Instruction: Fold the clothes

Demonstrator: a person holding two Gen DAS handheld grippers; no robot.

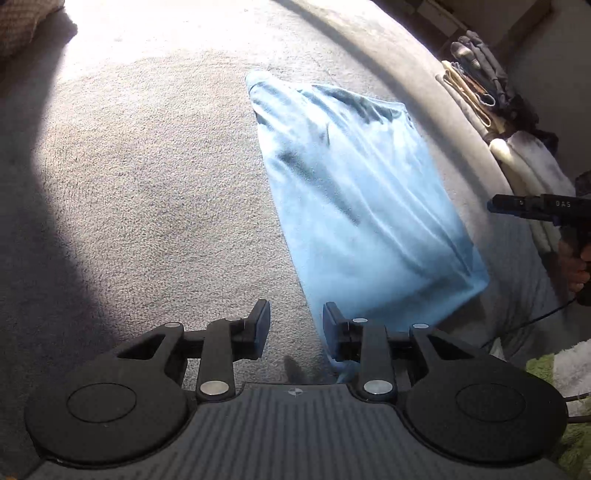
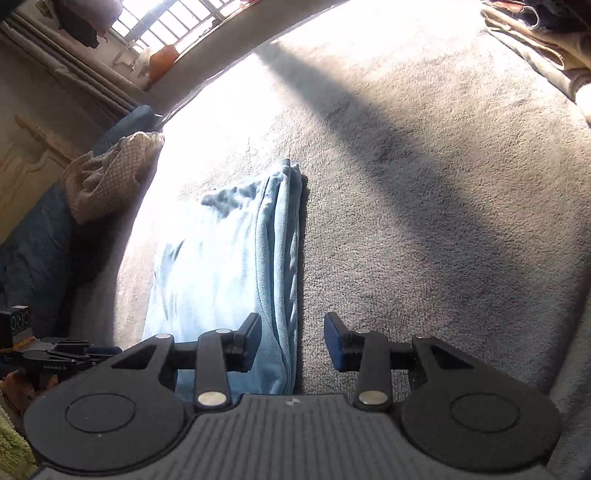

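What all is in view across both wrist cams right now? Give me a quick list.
blue cloth: one, light blue, folded and flat on the grey surface, between the two grippers
grey surface: one, grey, fuzzy, under everything, partly sunlit
folded pile: one stack, cream, grey and dark, far right edge in the left wrist view
patterned fabric: one bundle, beige, on a dark blue cushion at the left in the right wrist view
window: one, barred, bright, top left
green fuzzy item: one, green, lower right corner
left hand-held gripper: one, black, open, empty
right hand-held gripper: one, black, open, empty
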